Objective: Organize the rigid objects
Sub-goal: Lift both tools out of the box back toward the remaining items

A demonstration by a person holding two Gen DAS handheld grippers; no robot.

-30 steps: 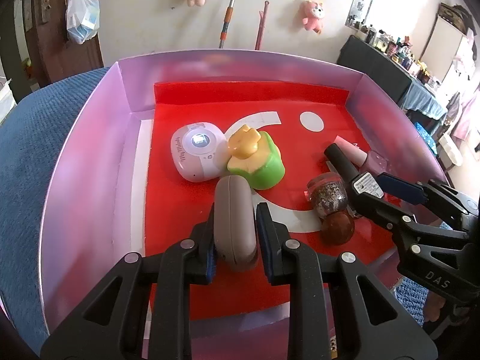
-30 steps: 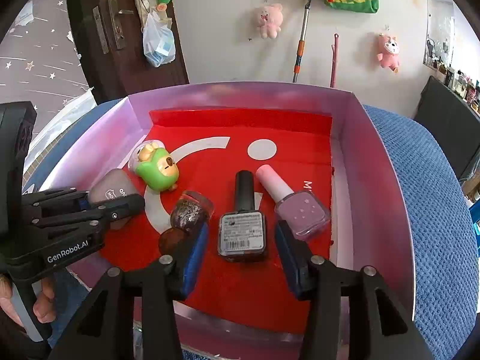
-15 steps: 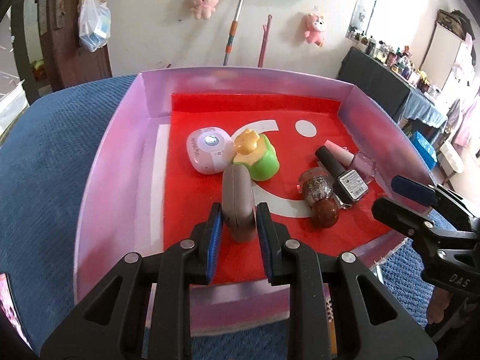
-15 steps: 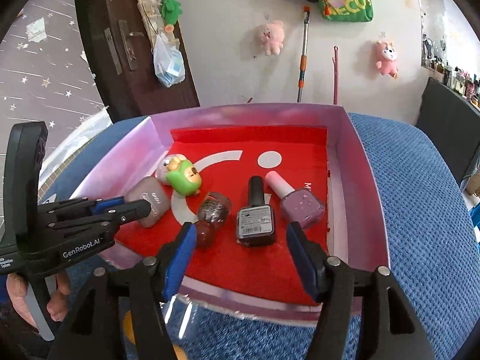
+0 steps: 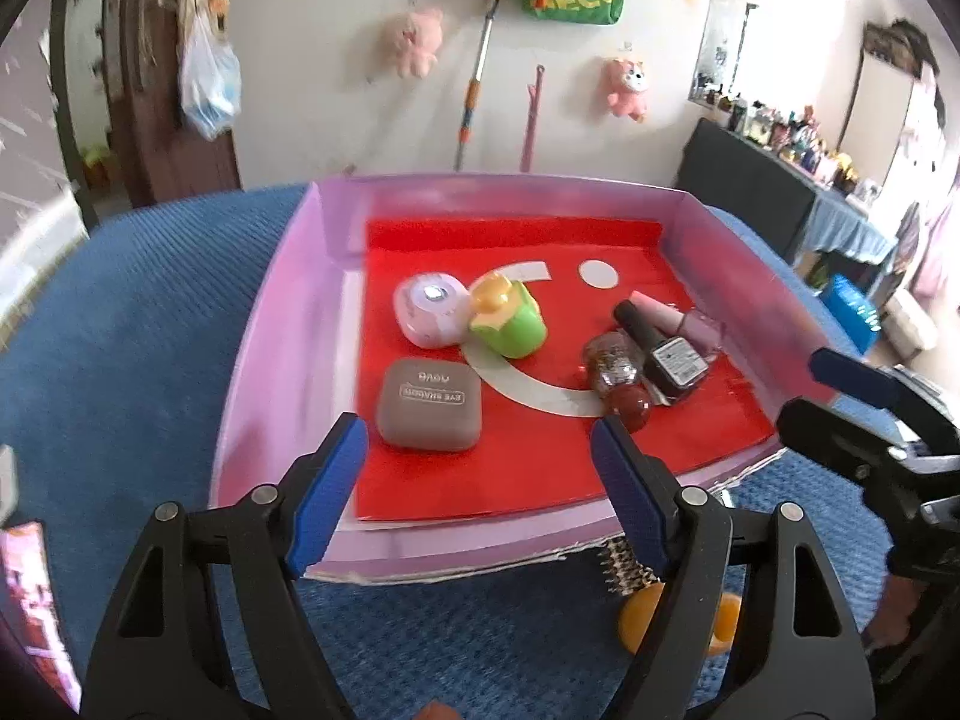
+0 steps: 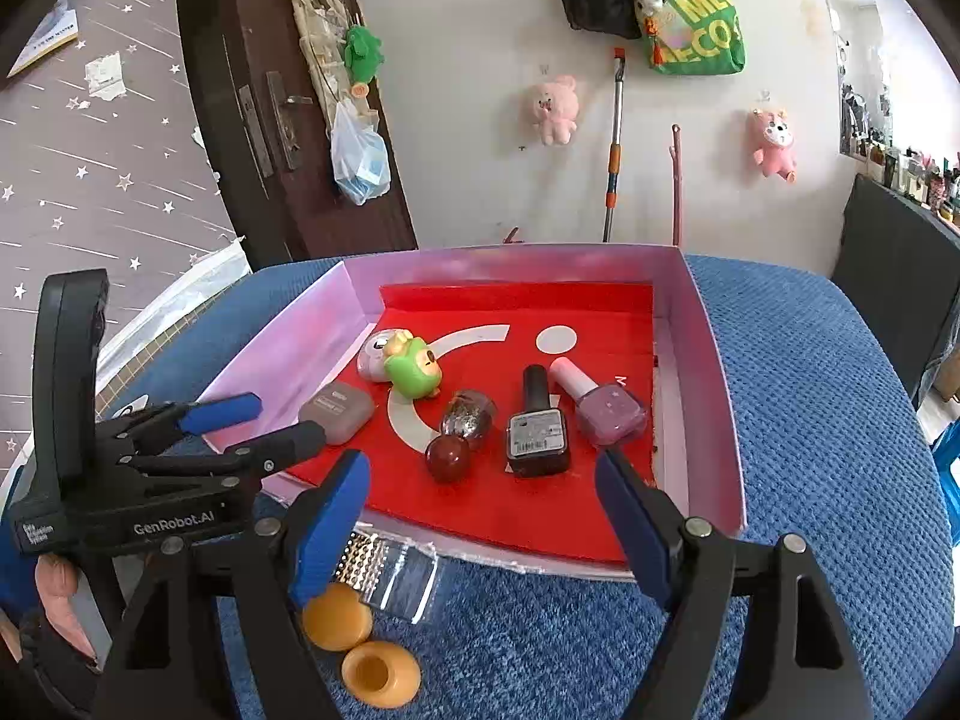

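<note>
left wrist view shows the left claw (image 5: 474, 456) standing wide with nothing between its blue pads; its jaws have just been opening, and the taupe rounded-square eye shadow case (image 5: 429, 404) lies flat, label up, on the red liner at the near left of the shallow lilac cardboard tray (image 5: 282, 324), apart from both pads. it sits beside the pink round gadget (image 5: 429, 307) and the green-and-yellow toy figure (image 5: 507, 321), likely so the chunky items form one group on the left. right wrist view has the right claw (image 6: 480, 492) also wide and empty, jaws just been opening, hovering over the tray's near edge. ahead of it the dark square nail polish bottle (image 6: 537, 429) lies in line with the pink nail polish bottle (image 6: 603, 408) and the glitter bottle with a brown round cap (image 6: 462, 429), caps aside, a tidy row of bottles on the right. two orange caps (image 6: 360, 642) and a clear packet remain outside on the blue bedspread (image 6: 810, 420), probably next to sort.
</note>
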